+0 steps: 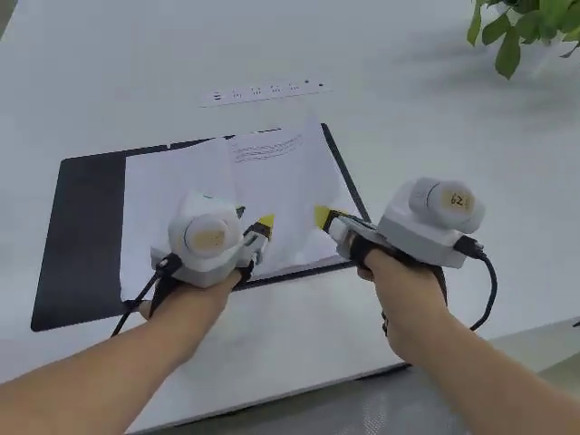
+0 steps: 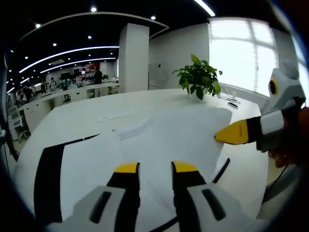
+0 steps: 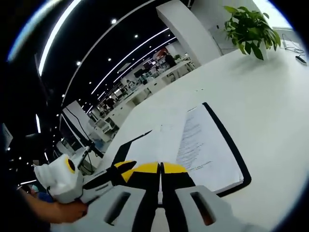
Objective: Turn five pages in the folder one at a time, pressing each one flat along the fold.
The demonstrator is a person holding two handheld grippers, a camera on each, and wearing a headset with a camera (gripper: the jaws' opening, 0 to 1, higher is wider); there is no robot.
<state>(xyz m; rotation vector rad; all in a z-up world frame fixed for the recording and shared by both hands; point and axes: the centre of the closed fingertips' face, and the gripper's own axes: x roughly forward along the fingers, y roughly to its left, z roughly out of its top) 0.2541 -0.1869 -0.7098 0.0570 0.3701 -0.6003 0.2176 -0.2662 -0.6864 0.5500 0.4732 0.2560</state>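
Open folder on a white table: a black folder (image 1: 86, 236) is seen lying flat in the near half of the white table (image 1: 435, 136), its front edge drawn up close to the table's near edge. Broad bare tabletop is left beyond the folder and off to its right.

One folder, one white power strip (image 1: 263, 91), one potted plant (image 1: 521, 32) and two hand-held grippers are counted. The strip is laid just beyond the folder's far edge, and the plant is placed well apart at the far right corner of the view.

The folder's black cover is left bare on the left side, while white pages (image 1: 272, 181) are spread over the middle and right. A few lines of print are carried at the top of the right-hand page, and the sheets are seen slightly bowed rather than dead flat.

The left gripper (image 2: 156, 168) is held low over the near part of the pages, its yellow-tipped jaws parted by a narrow gap with nothing between them. The right gripper (image 3: 160, 169) is held at the folder's near right corner, its yellow tips pressed together, with no sheet visibly caught between them. The two sets of tips are pointed toward each other, near but apart. A black cable (image 1: 489, 290) is looped from the right gripper.
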